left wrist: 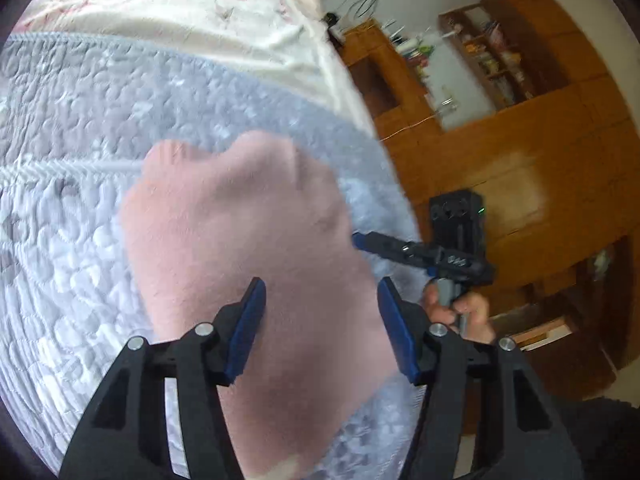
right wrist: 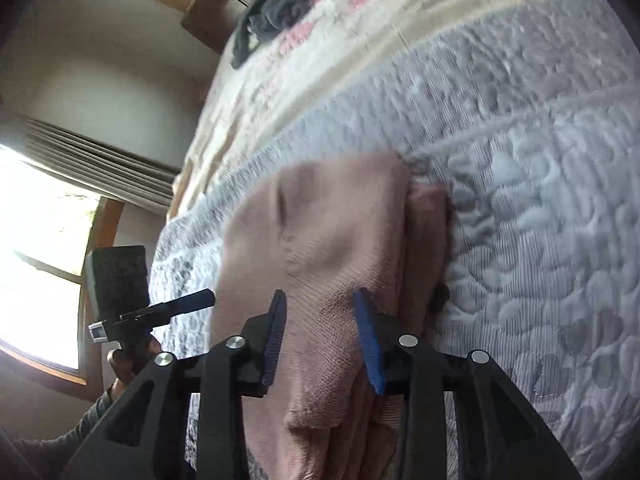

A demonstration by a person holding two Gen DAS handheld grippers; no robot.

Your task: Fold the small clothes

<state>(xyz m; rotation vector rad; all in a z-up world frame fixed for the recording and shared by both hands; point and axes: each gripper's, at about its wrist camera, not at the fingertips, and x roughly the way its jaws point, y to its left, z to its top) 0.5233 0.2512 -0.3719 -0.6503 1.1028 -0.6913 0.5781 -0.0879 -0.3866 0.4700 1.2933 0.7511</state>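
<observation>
Left tongs [left wrist: 320,324] and right tongs [right wrist: 320,336] both spread wide, empty, pink garment [left wrist: 248,248] on quilt [left wrist: 72,240] beneath each

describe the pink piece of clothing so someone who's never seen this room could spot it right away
Start at the bed's grey quilted cover, below the floral cream blanket. The pink garment lies on the quilt near its edge, between both tools. It is the only plain, dusty-pink knit there.

Garment [left wrist: 248,248] lies on quilt [left wrist: 72,128] (blanket [left wrist: 180,4] behind).
</observation>
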